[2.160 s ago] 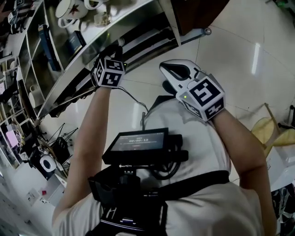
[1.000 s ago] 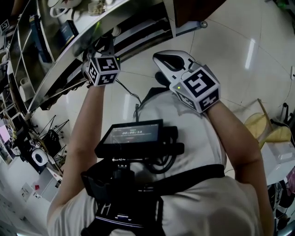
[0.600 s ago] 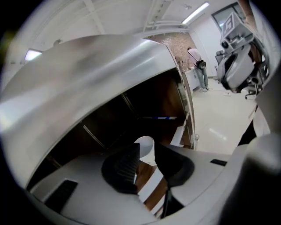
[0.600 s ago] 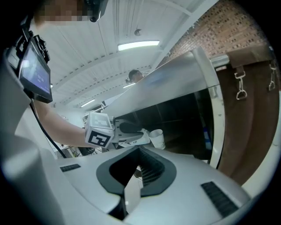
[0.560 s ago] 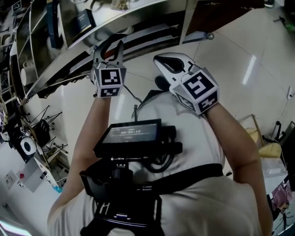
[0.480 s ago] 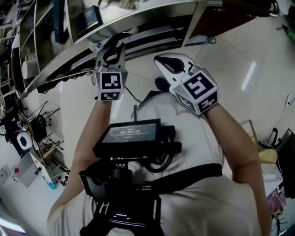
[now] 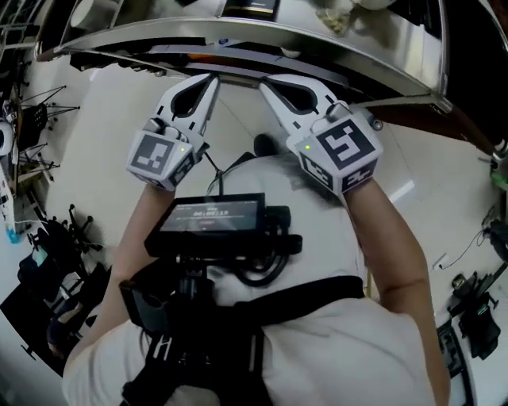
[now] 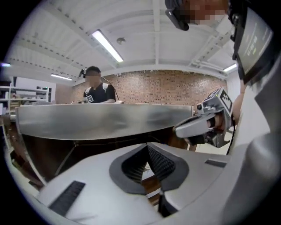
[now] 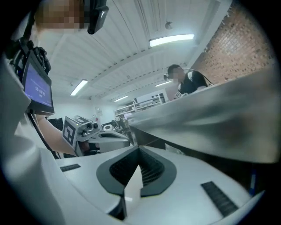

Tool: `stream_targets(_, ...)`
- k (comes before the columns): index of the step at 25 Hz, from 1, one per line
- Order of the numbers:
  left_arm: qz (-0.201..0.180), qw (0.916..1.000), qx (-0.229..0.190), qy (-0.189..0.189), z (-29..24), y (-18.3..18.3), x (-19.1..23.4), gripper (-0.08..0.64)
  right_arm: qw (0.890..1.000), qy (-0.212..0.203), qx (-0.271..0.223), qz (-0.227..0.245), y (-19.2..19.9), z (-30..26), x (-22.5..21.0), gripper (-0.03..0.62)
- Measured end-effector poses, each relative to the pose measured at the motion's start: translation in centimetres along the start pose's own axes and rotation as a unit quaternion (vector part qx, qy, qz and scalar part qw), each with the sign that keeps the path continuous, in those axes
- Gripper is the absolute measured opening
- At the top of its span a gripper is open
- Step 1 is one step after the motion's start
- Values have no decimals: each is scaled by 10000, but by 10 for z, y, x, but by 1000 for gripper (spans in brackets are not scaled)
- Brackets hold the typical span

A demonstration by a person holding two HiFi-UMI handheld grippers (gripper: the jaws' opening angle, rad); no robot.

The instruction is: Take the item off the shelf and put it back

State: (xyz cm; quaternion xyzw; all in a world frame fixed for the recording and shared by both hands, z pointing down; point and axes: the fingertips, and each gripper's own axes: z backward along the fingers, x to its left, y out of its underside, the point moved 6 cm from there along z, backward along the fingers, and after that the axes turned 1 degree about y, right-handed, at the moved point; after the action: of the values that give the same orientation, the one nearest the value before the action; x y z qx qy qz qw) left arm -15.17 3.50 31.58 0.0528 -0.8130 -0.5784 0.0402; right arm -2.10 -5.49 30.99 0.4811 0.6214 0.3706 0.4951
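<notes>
The steel shelf (image 7: 262, 36) runs across the top of the head view, with a dark box (image 7: 252, 8) and a white cup (image 7: 86, 11) on it. My left gripper (image 7: 212, 78) is held just below the shelf's front edge, shut with nothing in its jaws. My right gripper (image 7: 264, 82) is close beside it, also shut and empty. In the left gripper view the left gripper (image 8: 148, 146) faces the shelf's steel edge (image 8: 101, 121), with the right gripper (image 8: 206, 125) to its right. The right gripper view shows the right gripper (image 9: 139, 152) shut and the left gripper (image 9: 94, 134) beside it.
A person (image 8: 99, 88) stands behind the shelf, in front of a brick wall. The chest-mounted screen (image 7: 210, 216) sits below both grippers. Tripods and gear (image 7: 55, 238) stand on the white floor at the left, and more dark gear (image 7: 476, 309) at the right.
The left gripper was open at the shelf's edge; now it is shut and drawn back beside the right gripper. The head view has swung round, so the shelf now lies straight across the top.
</notes>
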Motion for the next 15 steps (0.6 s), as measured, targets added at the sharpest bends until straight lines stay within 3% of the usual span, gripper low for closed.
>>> stream_targets(4,327,9980,-359,-403,35,-6,17,5,9975,-570,-155,378,-29,-30,19,8)
stream_targets(7,493,9961,-406,-606,56,-9,21,5,9937,-910,-152,633,-40,-48,31,6)
stream_targets(15,662,9939,-533,-695,79,-5,27,5,9898,-1233,-181,685,-49,-64,46,6)
